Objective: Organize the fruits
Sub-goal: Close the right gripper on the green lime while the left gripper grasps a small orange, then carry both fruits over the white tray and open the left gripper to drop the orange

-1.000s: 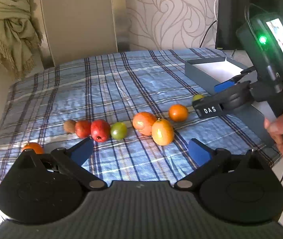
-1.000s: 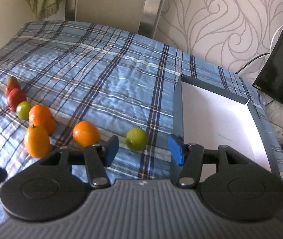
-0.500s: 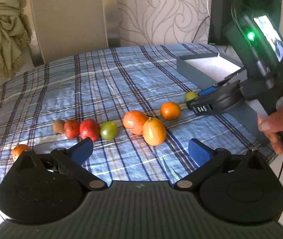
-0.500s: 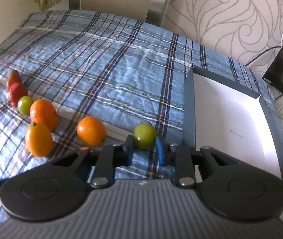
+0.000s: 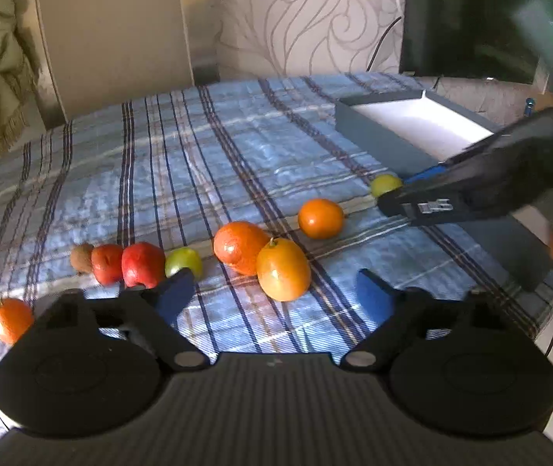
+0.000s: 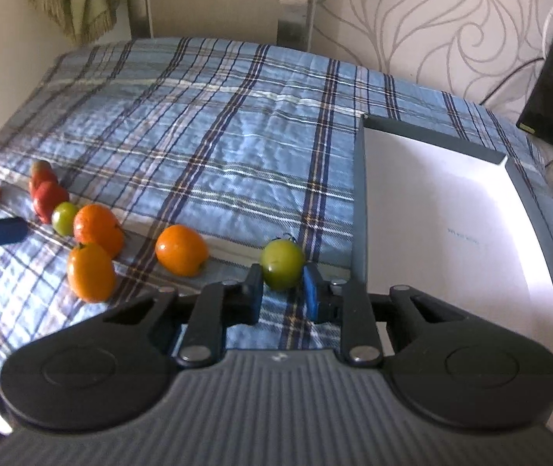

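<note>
Right gripper (image 6: 282, 289) pinches green fruit (image 6: 281, 265); left gripper (image 5: 272, 291) spread

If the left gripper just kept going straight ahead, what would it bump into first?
Probably the oval yellow-orange fruit, lying just ahead between the open left gripper fingers; the round orange fruit sits right behind it. Depth is uncertain.

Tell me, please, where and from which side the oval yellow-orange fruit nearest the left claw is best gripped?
Grip the oval yellow-orange fruit across its narrower middle, coming from the near side with the open left claw, whose fingers would straddle it. It stands on end, stem up, and the round orange fruit touching behind it blocks a rear approach.
</note>
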